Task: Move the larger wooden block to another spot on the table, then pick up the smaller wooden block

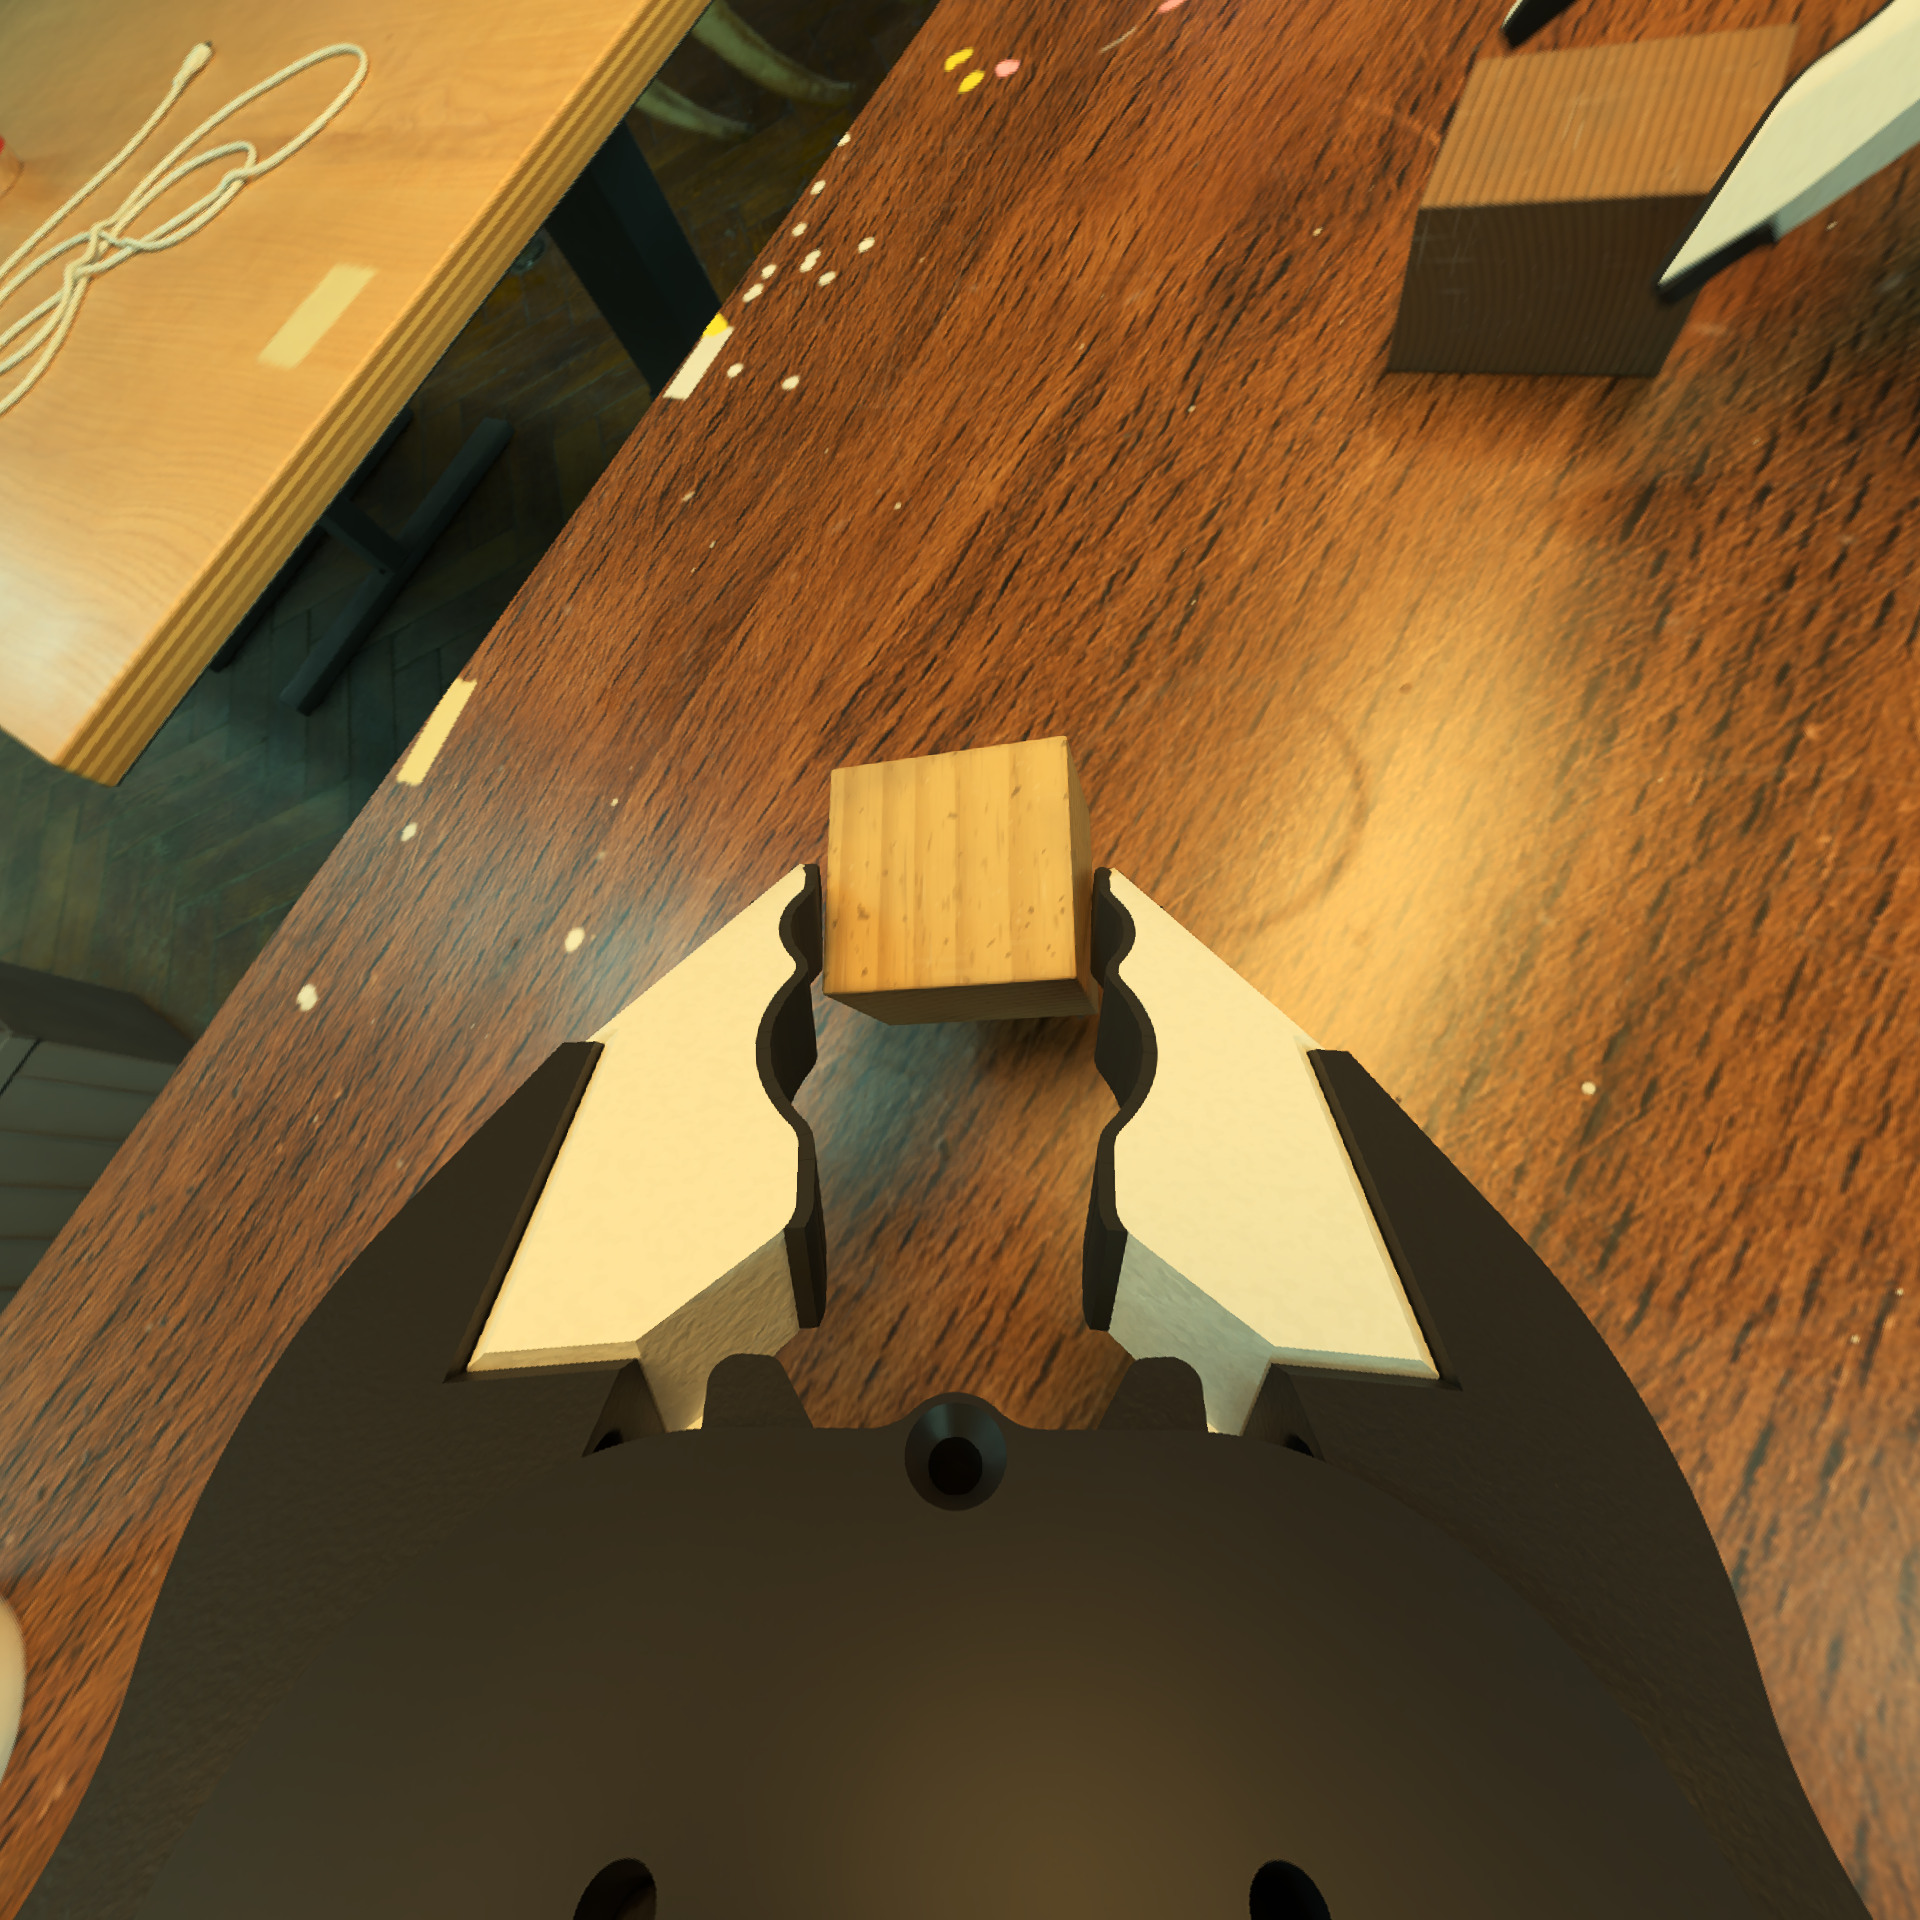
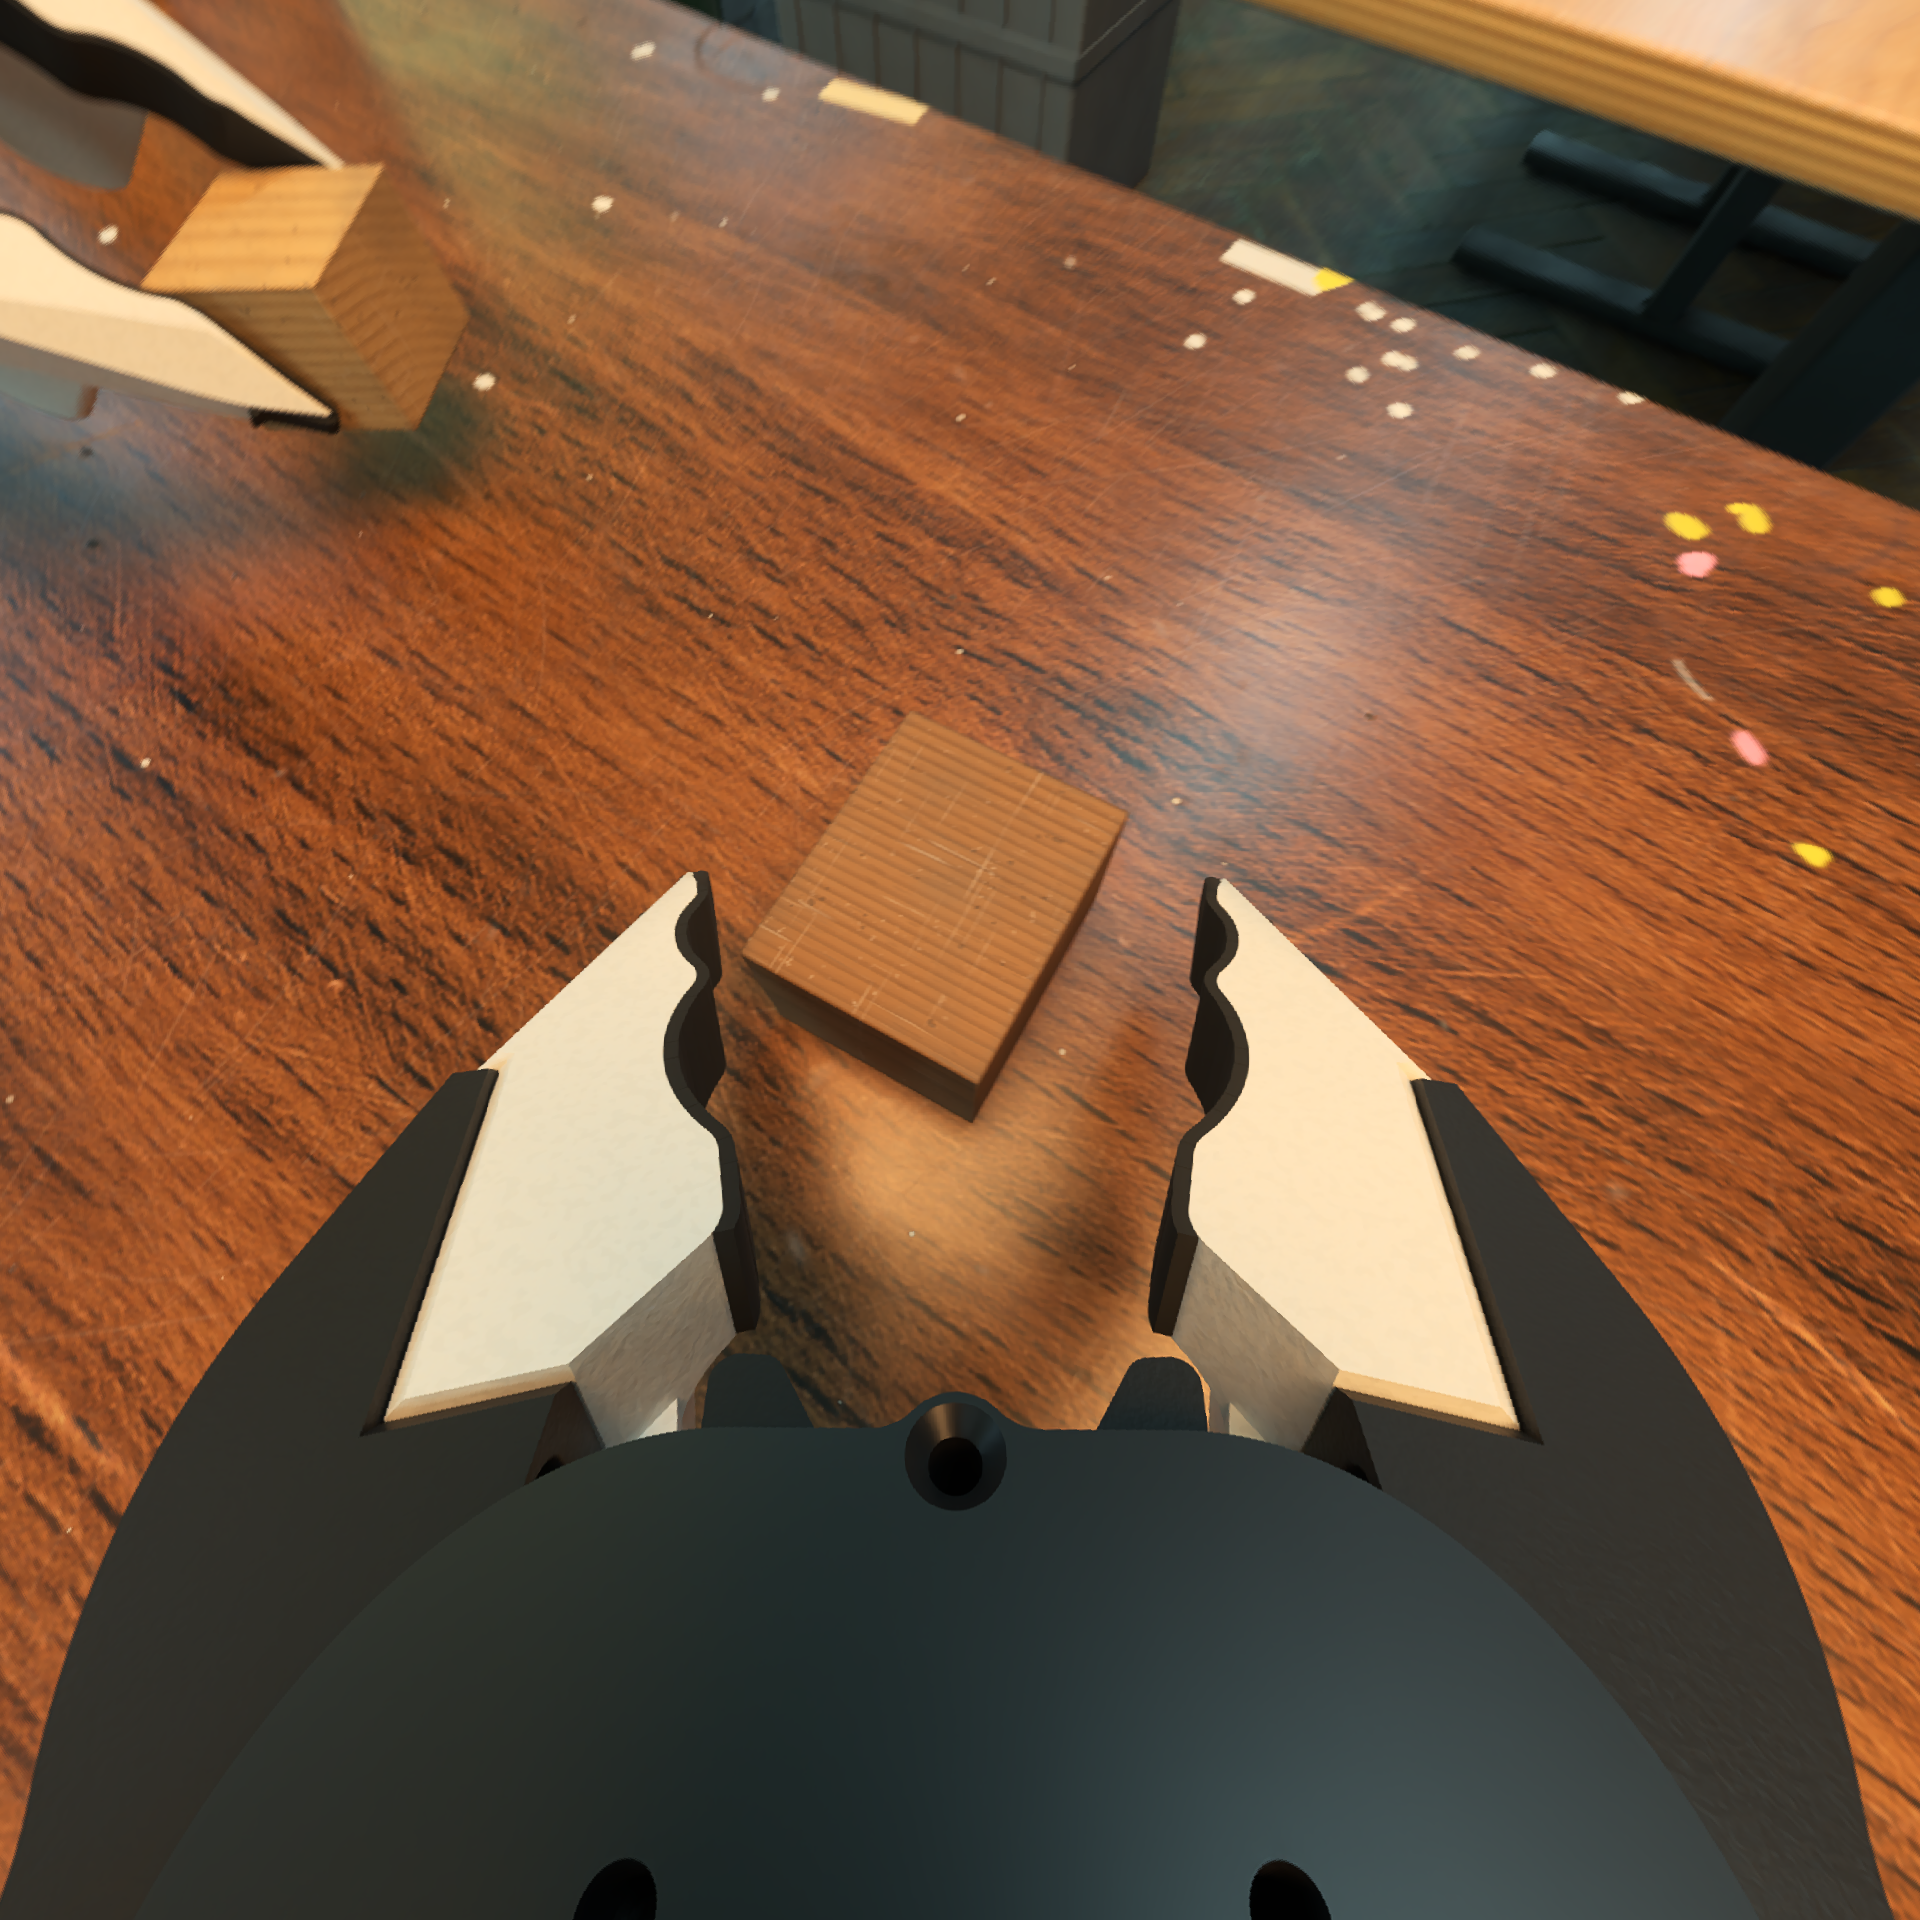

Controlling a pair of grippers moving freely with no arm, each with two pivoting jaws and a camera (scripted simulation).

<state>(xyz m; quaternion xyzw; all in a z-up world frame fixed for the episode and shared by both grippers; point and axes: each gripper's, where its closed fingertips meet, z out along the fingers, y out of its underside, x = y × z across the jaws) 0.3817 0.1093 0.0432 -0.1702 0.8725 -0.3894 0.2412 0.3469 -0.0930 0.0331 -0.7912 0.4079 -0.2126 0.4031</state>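
The smaller block (image 1: 951,894), a light wooden cube, sits between the fingertips of my left gripper (image 1: 954,878), which is shut on its two sides. A shadow under the cube suggests it hangs slightly above the dark wooden table (image 1: 1351,675). The larger block (image 2: 935,914), dark brown, rests on the table in the right wrist view. My right gripper (image 2: 956,894) is open above it, one finger on each side, not touching. The larger block (image 1: 1558,208) also shows at the top right of the left wrist view. The light cube (image 2: 301,270) shows at the top left of the right wrist view.
The table's edge runs diagonally on the left of the left wrist view, with dark floor beyond. A second, lighter table (image 1: 208,416) carries a white rope (image 1: 135,208). A dark crate (image 2: 987,52) stands past the far edge. Small paint spots (image 2: 1688,525) dot the tabletop.
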